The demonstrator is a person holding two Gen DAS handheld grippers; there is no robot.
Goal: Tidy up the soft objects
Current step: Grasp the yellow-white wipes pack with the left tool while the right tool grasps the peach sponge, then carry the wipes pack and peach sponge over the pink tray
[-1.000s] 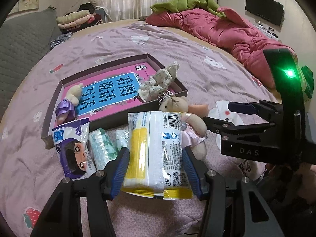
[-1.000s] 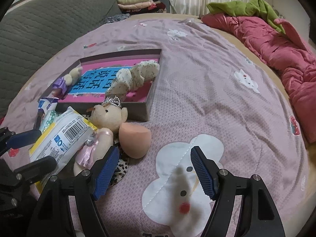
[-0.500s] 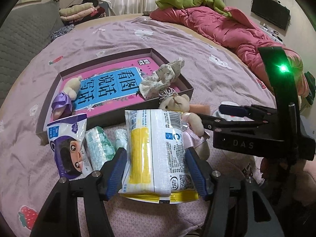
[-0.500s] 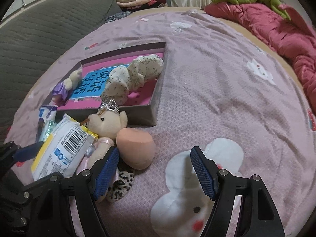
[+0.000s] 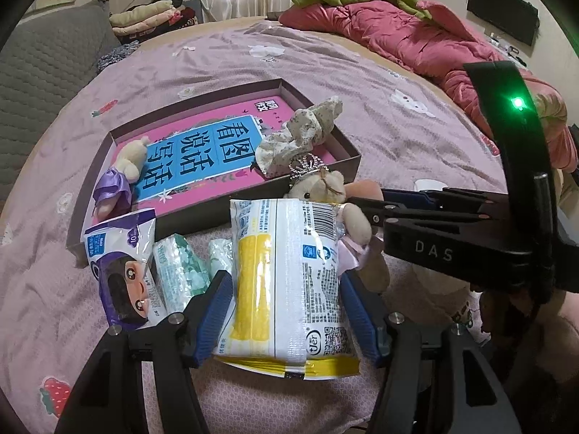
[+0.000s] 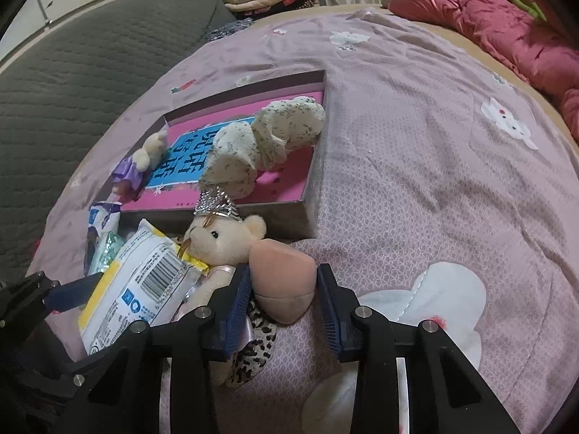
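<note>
Gripping a yellow-and-white tissue pack (image 5: 289, 282) across its width, the left gripper (image 5: 287, 313) has its blue pads (image 5: 213, 311) pressed to both long sides. The pack's long axis runs away from the camera toward the shallow box (image 5: 347, 161), its barcode end far and its yellow sealed edge near. The right gripper (image 6: 284, 307) is narrowed onto a peach makeup sponge (image 6: 280, 278), a pad (image 6: 237, 305) at each flank; whether they actually squeeze it is unclear. The sponge's rounded end points far, its flat cut face near. It lies on the purple bedsheet (image 6: 416, 181) just right of a crowned teddy bear (image 6: 217, 238), which lies against the pack's far right corner. Left of the pack lie a purple cartoon packet (image 5: 123, 275) and two small green tissue packs (image 5: 177, 267).
</note>
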